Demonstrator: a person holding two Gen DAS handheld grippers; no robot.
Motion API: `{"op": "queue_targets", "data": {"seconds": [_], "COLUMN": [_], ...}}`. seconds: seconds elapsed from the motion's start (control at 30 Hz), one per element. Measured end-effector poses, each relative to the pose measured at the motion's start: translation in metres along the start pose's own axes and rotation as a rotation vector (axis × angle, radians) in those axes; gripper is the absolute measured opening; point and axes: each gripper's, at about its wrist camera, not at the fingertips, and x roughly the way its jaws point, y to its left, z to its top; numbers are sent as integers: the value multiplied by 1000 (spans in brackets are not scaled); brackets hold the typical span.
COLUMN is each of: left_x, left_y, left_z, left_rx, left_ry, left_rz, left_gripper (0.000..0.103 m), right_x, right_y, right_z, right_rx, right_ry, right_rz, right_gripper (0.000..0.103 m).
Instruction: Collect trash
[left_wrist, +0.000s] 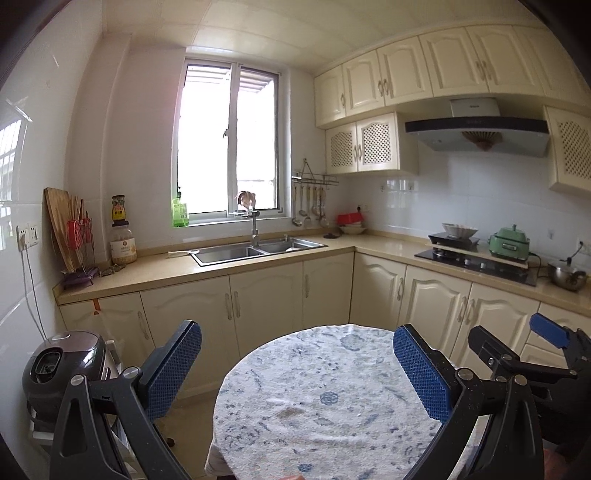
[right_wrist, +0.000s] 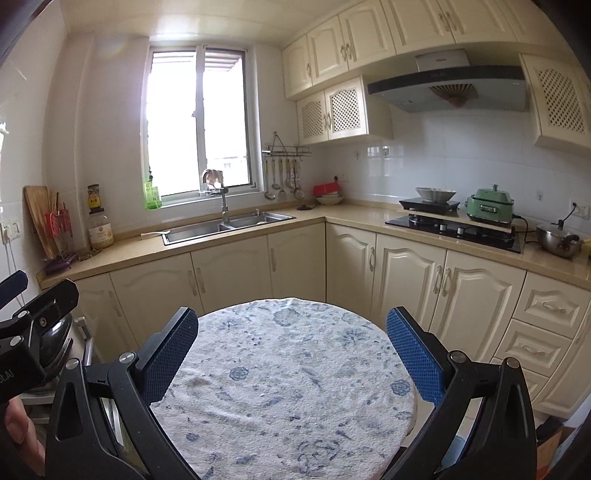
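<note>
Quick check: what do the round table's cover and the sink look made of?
Table cover: looks like soft cloth, matte white with a blue print, showing wrinkles and a nubby texture. Sink: apparently stainless steel, a grey metallic double basin with bright reflections.

Blk grippers (left_wrist: 297, 373), blue mesh pads (right_wrist: 415, 358)

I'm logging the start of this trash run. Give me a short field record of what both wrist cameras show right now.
setting: home kitchen with cream cabinets
left gripper: jaws open, holding nothing, above the table
right gripper: jaws open, holding nothing, above the table
round table with blue-patterned white cloth: no trash visible on its top
double steel sink: under the window
green electric pot: on the counter by the black stove
steel bowl: far right of the counter
dark rice cooker: low, left of the table
trash: none identifiable in either view
</note>
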Motion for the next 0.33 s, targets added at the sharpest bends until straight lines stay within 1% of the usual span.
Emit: {"op": "queue_targets", "data": {"seconds": [0.17,0.3,0.33], "left_x": [3,3,-1], "left_y": [1,-3,-9], "left_z": [0,-1,-5], "left_rx": [-15,-26,-24], "left_ry": [8,7,5], "left_rz": [-8,-22,-16], "left_gripper": [102,102,102], "right_x": [0,0,0], "right_y": [0,0,0], "right_z": [-1,-1,-1], "right_rx": [1,0,1], "right_ry": [0,5,5], "right_rz": [0,4,5], "right_gripper": [103,103,103]}}
